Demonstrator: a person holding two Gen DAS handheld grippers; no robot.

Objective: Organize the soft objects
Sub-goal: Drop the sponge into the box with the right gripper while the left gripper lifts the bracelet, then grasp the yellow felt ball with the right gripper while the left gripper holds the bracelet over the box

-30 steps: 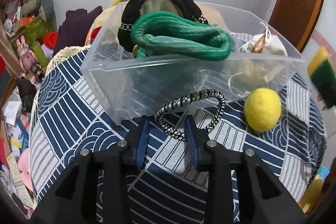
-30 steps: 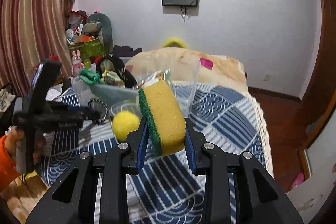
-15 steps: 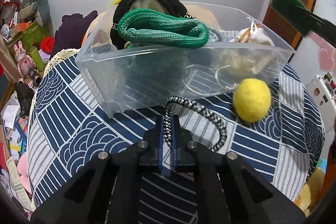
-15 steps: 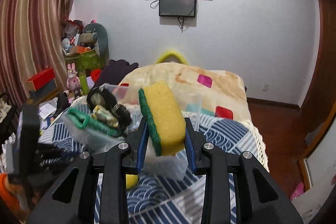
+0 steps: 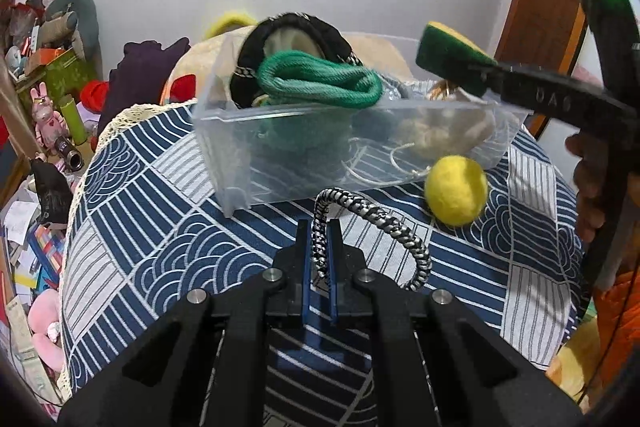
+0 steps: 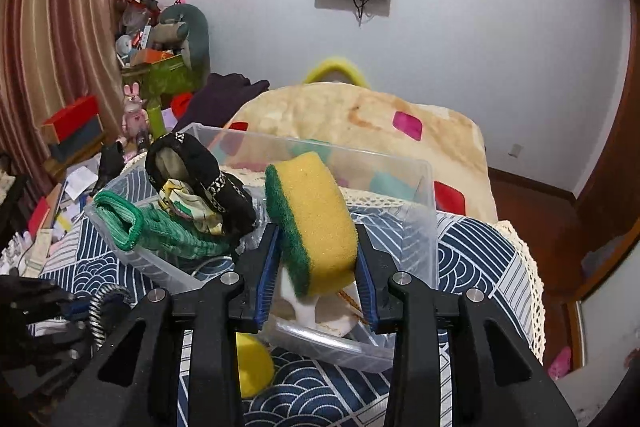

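My left gripper is shut on a black-and-white braided rope loop that lies on the blue patterned cloth in front of the clear plastic bin. My right gripper is shut on a yellow and green sponge and holds it above the bin's near right end; the sponge also shows in the left wrist view. The bin holds a green knitted piece, a black hat and a cream bundle. A yellow felt ball lies beside the bin.
The bin stands on a round table under a blue-and-white cloth. A bed with a beige blanket lies behind. Toys, boxes and papers crowd the floor at the left. A wooden door is at the right.
My left gripper closed on the rope loop. My right gripper carried the sponge from beside the table to above the bin's right end.
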